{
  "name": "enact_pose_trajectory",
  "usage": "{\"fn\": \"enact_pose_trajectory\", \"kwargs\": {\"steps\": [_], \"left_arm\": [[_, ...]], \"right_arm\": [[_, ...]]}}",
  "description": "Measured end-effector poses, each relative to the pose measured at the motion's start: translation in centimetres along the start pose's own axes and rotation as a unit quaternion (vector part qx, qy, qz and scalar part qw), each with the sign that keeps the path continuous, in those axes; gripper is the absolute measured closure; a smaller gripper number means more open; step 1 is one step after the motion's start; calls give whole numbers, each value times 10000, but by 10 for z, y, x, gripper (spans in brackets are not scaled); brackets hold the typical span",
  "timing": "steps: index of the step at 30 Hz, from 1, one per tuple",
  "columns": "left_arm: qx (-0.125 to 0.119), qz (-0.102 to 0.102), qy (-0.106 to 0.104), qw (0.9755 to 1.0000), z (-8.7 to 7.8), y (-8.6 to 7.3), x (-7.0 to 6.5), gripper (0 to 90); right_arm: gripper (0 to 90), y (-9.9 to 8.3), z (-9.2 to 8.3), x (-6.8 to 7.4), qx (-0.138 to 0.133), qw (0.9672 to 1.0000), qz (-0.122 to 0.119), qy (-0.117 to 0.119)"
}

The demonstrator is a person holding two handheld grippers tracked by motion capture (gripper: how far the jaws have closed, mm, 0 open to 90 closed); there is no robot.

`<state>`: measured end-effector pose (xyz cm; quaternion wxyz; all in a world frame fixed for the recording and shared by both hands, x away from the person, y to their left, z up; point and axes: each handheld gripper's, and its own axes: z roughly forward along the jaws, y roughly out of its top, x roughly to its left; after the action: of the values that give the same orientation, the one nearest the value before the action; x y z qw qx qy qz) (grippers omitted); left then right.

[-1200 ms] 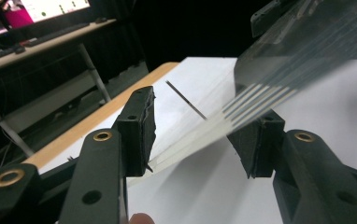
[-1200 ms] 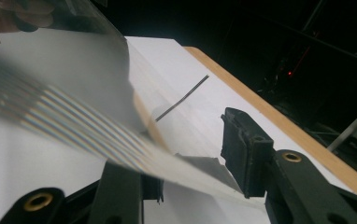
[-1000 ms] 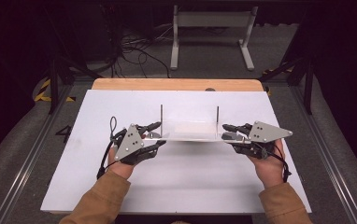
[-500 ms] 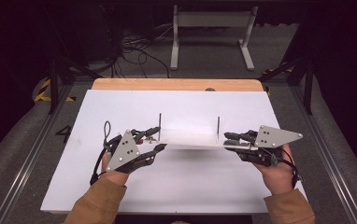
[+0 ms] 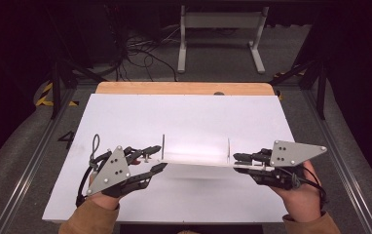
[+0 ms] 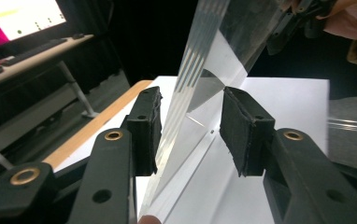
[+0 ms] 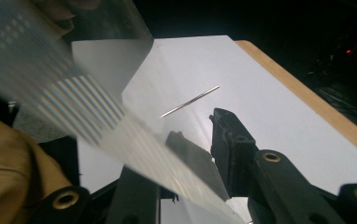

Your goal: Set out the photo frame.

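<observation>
Both hands low at the near edge of the white table [image 5: 184, 117], forearms entering from the bottom, grippers levelled inward toward each other. Left gripper [image 5: 156, 157] at the left end of a clear plastic rack [image 5: 196, 155], right gripper [image 5: 236, 163] at its right end; rack spanning between them, lifted off the table, shadow beneath. In the left gripper view, clear ribbed sheet [image 6: 200, 84] passing between the pads, against the left pad [image 6: 145, 126], gap to the other; grip not settled from this. In the right gripper view, sheet [image 7: 74, 107] between narrowed jaws, contact hard to judge. Both sets of jaws just closing. Versus earlier: rack and both hands nearer the person and higher
</observation>
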<state>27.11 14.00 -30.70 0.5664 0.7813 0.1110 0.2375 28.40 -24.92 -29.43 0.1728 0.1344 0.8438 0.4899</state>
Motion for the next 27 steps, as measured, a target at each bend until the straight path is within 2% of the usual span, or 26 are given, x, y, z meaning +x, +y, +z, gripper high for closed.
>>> {"fn": "enact_pose_trajectory", "kwargs": {"steps": [5,8,12,15,17,18,22,27], "left_arm": [[106,-164,-269,9994,-10,5,-4,607],[145,-253,-405,9988,-11,5,-4,616],[222,-335,-444,9982,-7,1,-2,619],[105,-407,-460,9981,-5,-2,4,617],[88,-402,-437,9982,-4,-2,5,620],[14,-461,-419,9981,-2,-3,7,622],[-152,-616,-402,9972,2,-5,13,610],[-231,-680,-243,9971,7,-6,18,585]], "right_arm": [[728,7,-6,9,185,9991,223,294],[729,10,-9,13,283,9986,275,359],[727,6,-6,8,345,9975,407,453],[726,5,-5,3,212,9973,450,549],[717,2,-4,-1,5,9975,443,559],[710,0,-4,-2,-84,9981,356,494],[703,-2,-2,-5,-257,9985,316,361],[686,-5,0,-9,-483,9981,314,205]]}}
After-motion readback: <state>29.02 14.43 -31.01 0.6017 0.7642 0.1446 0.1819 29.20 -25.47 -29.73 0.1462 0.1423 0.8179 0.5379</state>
